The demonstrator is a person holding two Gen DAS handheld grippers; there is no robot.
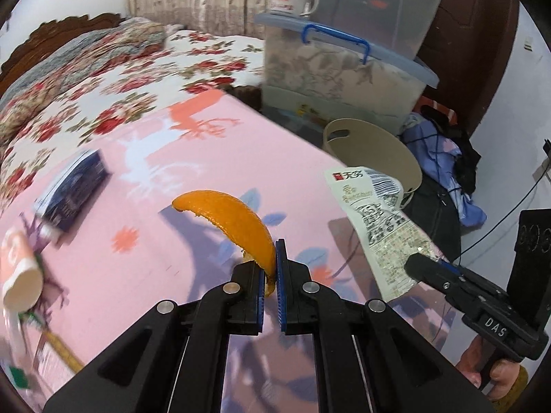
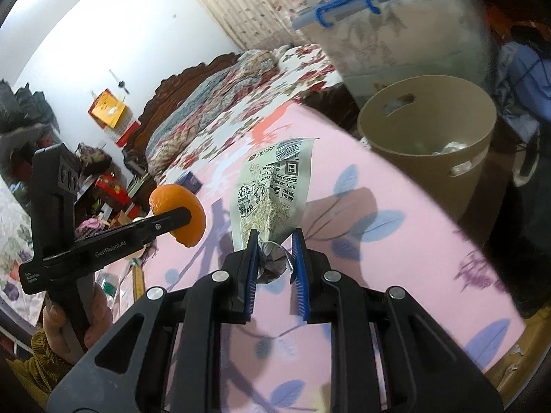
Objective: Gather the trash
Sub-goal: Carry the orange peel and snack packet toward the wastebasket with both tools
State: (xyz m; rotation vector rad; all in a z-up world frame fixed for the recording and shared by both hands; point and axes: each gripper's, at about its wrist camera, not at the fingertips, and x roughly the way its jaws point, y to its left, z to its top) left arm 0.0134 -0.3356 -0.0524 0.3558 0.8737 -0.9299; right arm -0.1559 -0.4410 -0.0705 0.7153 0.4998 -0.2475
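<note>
While the left gripper (image 1: 270, 268) is pinching an orange peel (image 1: 230, 220), the right gripper (image 2: 275, 254) is clamping a snack wrapper (image 2: 272, 189) above the pink tablecloth (image 1: 137, 206).

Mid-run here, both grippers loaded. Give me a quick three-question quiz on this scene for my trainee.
1. True or false: the left gripper is shut on the orange peel.
2. What does the right gripper hold? A) paper cup B) snack wrapper C) blue box
3. Fill in: the beige bin stands beyond the edge of the ____ tablecloth.

Key
1. True; the peel is pinched between the pads.
2. B, the snack wrapper.
3. Pink; the pink tablecloth covers the table, and the bin already has some trash inside.
</note>
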